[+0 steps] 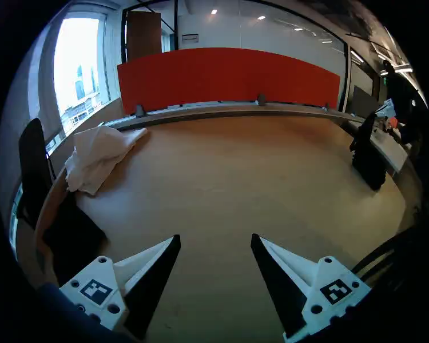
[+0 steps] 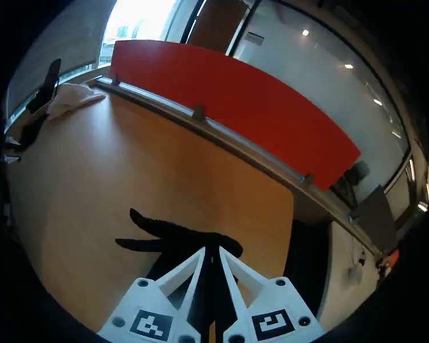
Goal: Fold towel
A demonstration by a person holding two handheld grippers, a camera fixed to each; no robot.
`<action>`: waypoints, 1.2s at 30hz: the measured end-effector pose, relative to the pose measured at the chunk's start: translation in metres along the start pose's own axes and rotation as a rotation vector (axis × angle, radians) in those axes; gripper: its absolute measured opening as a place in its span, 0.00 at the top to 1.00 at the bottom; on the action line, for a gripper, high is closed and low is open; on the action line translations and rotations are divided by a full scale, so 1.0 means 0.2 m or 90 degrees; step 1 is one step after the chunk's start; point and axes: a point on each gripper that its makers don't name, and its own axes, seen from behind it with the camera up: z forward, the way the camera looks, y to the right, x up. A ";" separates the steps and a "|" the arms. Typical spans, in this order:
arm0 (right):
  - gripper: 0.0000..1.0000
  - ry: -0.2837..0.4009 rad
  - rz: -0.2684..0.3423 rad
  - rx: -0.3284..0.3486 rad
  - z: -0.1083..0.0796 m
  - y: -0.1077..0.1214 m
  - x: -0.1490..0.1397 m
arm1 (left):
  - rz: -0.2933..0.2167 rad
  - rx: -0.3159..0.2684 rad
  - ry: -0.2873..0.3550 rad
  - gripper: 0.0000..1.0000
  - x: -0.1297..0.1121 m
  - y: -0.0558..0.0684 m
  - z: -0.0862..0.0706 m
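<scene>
White towel lies crumpled at far tabletop corner. Left hand-held gripper gapes wide, empty; right hand-held gripper nearly closed, hold unclear.

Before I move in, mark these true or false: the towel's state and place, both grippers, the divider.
1. The white towel lies crumpled at the table's far left corner in the left gripper view. True.
2. The left gripper is shut on the towel. False: its jaws stand open above bare table, well apart from the towel.
3. The right gripper has its fingers nearly together. True; a dark item lies at their tips, but I cannot tell whether it is gripped.
4. The divider behind the table is blue. False: it is red.
</scene>
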 end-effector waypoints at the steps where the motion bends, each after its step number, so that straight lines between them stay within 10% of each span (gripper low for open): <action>1: 0.99 -0.003 0.003 -0.001 -0.01 0.00 -0.03 | 0.001 0.000 0.000 0.09 0.00 0.00 0.00; 36: 0.99 -0.136 0.123 -0.030 -0.10 -0.07 -0.83 | 0.015 -0.003 -0.007 0.09 -0.01 0.01 -0.01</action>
